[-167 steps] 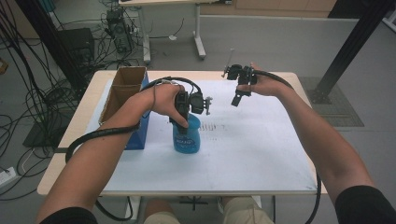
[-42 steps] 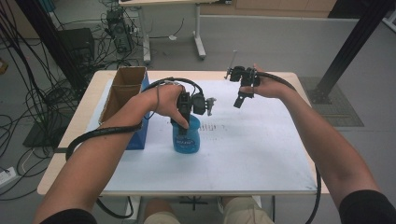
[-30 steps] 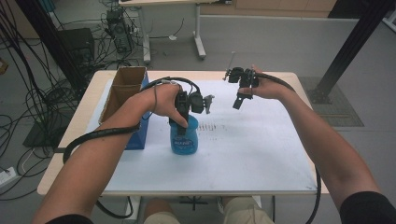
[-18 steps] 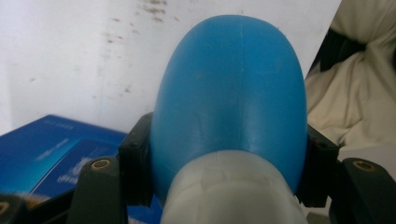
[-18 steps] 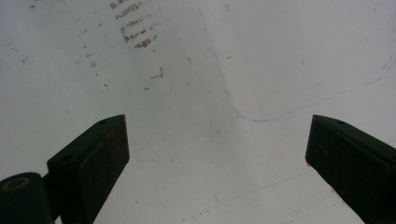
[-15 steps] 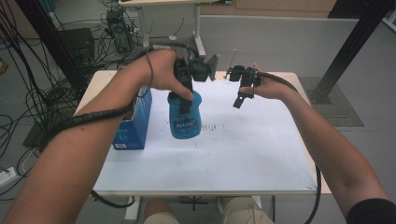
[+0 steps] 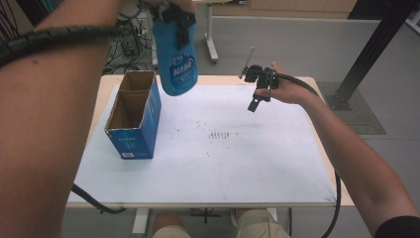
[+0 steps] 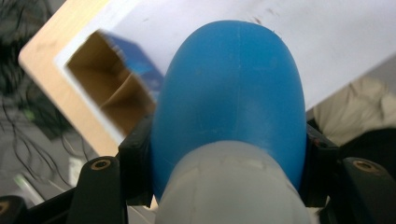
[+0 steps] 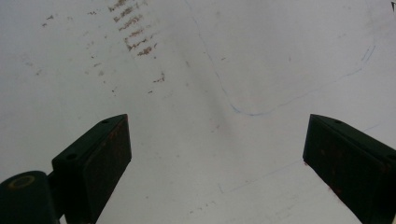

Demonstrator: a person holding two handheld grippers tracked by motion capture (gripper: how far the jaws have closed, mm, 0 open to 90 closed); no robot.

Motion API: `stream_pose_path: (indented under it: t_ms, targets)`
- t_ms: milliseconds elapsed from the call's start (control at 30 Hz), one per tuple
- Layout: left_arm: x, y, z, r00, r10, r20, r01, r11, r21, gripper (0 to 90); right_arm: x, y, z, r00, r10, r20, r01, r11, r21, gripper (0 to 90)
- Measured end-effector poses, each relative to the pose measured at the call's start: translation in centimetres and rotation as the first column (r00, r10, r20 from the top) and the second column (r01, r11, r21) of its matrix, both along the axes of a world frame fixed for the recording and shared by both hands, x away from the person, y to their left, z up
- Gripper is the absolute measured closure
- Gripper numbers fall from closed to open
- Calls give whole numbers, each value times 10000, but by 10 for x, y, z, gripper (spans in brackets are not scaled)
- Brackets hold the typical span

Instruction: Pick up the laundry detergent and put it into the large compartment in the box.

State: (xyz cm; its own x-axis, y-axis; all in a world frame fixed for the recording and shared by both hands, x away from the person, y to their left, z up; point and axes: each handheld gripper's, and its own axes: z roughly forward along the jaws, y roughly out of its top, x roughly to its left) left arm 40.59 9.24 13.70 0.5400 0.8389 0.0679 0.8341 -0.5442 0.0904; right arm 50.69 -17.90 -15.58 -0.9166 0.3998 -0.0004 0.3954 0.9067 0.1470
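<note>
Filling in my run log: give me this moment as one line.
left claw: shut on blue bottle, raised above table | right claw: open, empty | box: on table, open

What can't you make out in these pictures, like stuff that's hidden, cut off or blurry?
- Blue bottle: its top is cut off by the high view's upper edge; the label print is too blurred to read.
- Left gripper: in its own view the bottle covers the jaw faces.
- Cardboard box: its bottom is in shadow in the high view and blurred in the left gripper view.
</note>
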Motion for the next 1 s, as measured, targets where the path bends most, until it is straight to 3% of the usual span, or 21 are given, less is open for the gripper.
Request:
stream_pose_path:
  t_ms: [67, 133, 167, 267, 433, 533, 600, 667, 700, 767, 867, 1000]
  targets:
    - [2, 13, 9, 9968, 794, 125, -793, 9968, -66, 374, 0, 1, 2, 10000, -39, 11, 39, 10000, -7, 77]
    - [4, 26, 15, 9865, 1625, 227, -1621, 9866, -195, 374, -1, 2, 4, 10000, -51, 9, 52, 10000, -15, 77]
    - [6, 35, 21, 9768, 2128, 217, -2124, 9770, -204, 374, -1, 3, 4, 10000, -53, 3, 53, 10000, -17, 77]
    - [8, 58, 32, 9376, 3462, 310, -3458, 9381, -179, 374, -1, 5, 5, 10000, 7, -6, -7, 10000, -70, 77]
    - [7, 88, 41, 8702, 4891, 599, -4896, 8719, -55, 374, -1, 10, 3, 10000, 9, -49, -10, 9998, -174, 77]
    - [5, 108, 37, 8399, 5387, 654, -5389, 8422, -159, 374, -2, 12, 2, 10000, 78, 30, -77, 9997, -246, 78]
    - [5, 119, 32, 8248, 5627, 555, -5621, 8266, -281, 374, -1, 13, 0, 10000, 73, -18, -73, 9997, -254, 78]
    - [7, 129, 23, 8132, 5803, 454, -5790, 8144, -385, 374, 0, 13, -1, 10000, 77, -23, -77, 9996, -262, 78]
    - [8, 133, 19, 8136, 5802, 380, -5792, 8144, -363, 374, 1, 14, -1, 9999, 90, -49, -91, 9995, -287, 78]
    - [12, 138, 9, 8028, 5958, 249, -5951, 8031, -291, 375, 2, 16, -3, 9999, 114, -52, -115, 9995, -282, 78]
    - [17, 145, -4, 7943, 6073, 133, -6071, 7944, -155, 374, 3, 19, -5, 9999, 85, -144, -90, 9992, -391, 78]
    - [18, 156, -19, 7813, 6241, 41, -6236, 7809, -365, 374, 2, 21, -7, 9998, 102, -164, -109, 9991, -417, 78]
